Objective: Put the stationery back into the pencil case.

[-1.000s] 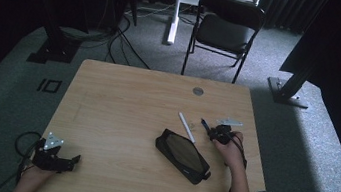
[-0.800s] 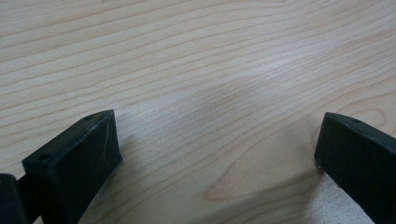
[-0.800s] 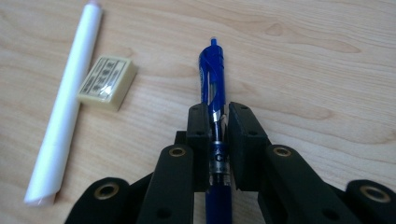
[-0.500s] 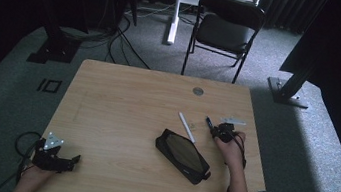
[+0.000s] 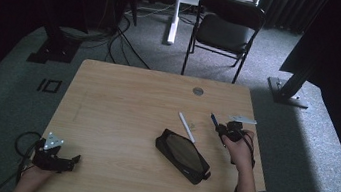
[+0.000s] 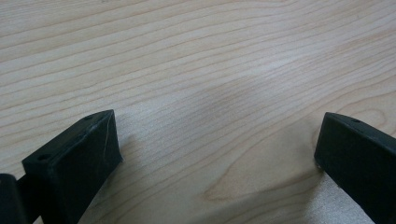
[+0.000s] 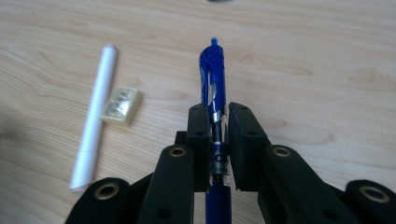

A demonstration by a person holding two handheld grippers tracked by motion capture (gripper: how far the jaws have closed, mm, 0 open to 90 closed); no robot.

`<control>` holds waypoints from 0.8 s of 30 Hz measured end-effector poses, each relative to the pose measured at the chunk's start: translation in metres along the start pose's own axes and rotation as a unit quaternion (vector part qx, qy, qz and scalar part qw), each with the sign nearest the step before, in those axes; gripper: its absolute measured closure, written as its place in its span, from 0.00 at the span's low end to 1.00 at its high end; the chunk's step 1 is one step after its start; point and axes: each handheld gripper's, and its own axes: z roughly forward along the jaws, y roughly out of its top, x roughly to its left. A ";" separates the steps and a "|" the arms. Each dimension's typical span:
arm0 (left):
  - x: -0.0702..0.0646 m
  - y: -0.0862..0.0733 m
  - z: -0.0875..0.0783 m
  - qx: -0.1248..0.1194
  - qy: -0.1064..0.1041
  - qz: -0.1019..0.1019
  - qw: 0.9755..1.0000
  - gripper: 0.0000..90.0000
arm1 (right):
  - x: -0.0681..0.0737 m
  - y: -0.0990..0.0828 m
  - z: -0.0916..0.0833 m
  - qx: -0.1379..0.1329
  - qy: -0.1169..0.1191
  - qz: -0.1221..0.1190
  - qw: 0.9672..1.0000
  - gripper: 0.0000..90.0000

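Your right gripper point(image 7: 218, 140) is clamped on a blue pen point(image 7: 212, 74), held above the wooden table point(image 5: 122, 99) near its right edge. Just beside it lie a white pen point(image 7: 95, 114), a small eraser point(image 7: 122, 105) and a black case point(image 5: 183, 156). Your left gripper point(image 6: 215, 154) rests wide apart, holding nothing, at the near left corner.

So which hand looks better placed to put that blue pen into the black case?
The right. Its claw already grips the blue pen, beside the black case. The left claw sits open and empty at the table's near left corner, far from both.
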 end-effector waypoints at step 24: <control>0.000 0.000 0.000 0.000 0.000 0.000 1.000 0.00 | 0.028 0.021 -0.046 -0.049 0.052 -0.037 0.997 0.88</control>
